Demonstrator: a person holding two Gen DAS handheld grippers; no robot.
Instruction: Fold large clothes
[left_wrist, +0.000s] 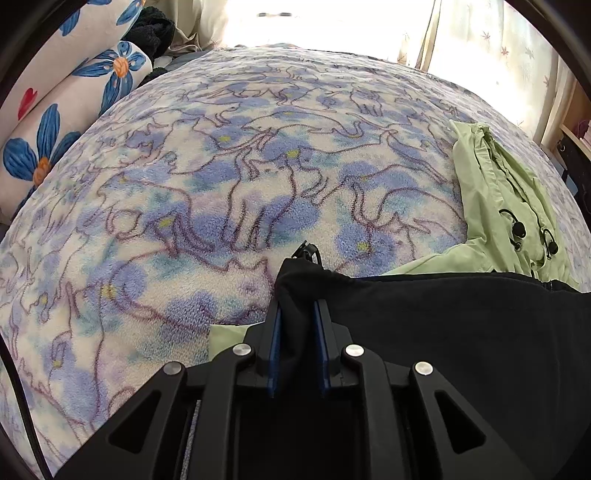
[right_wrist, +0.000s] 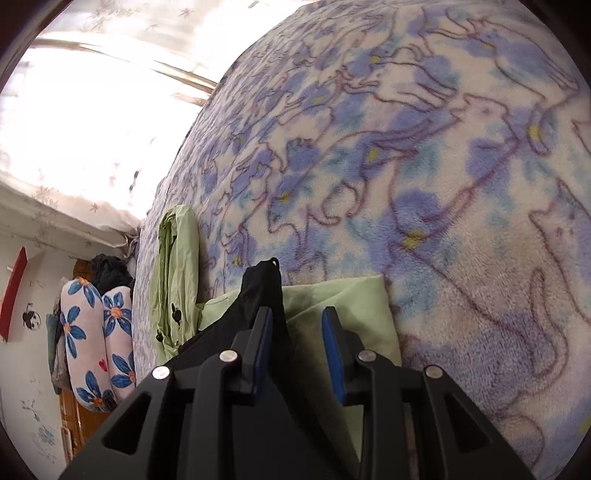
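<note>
Nearest the left wrist camera, the left gripper (left_wrist: 298, 306) stands narrow, its blue pads pinched on a fold of black fabric (left_wrist: 443, 332) that bunches up between them and spreads away to the right. A small black zipper pull (left_wrist: 306, 251) sticks out just past the fingertips.

In the right wrist view, the right gripper (right_wrist: 297, 314) stands partly apart with nothing pressed between its pads; the black fabric (right_wrist: 260, 291) lies against its left finger only, and pale green cloth shows in the gap.

The largest thing is the fleece blanket (left_wrist: 221, 177) printed with blue flowers and purple animal outlines, which covers the bed. On it lies the light green jacket (left_wrist: 495, 192), with black cord toggles (left_wrist: 517, 230) on its bunched part; its flat part (right_wrist: 343, 306) lies under the black fabric. Pillows with blue flowers (left_wrist: 48, 129) sit at the bed's far left edge, beside a dark bundle (left_wrist: 155, 29). Bright curtains (left_wrist: 480, 44) hang behind the bed.
</note>
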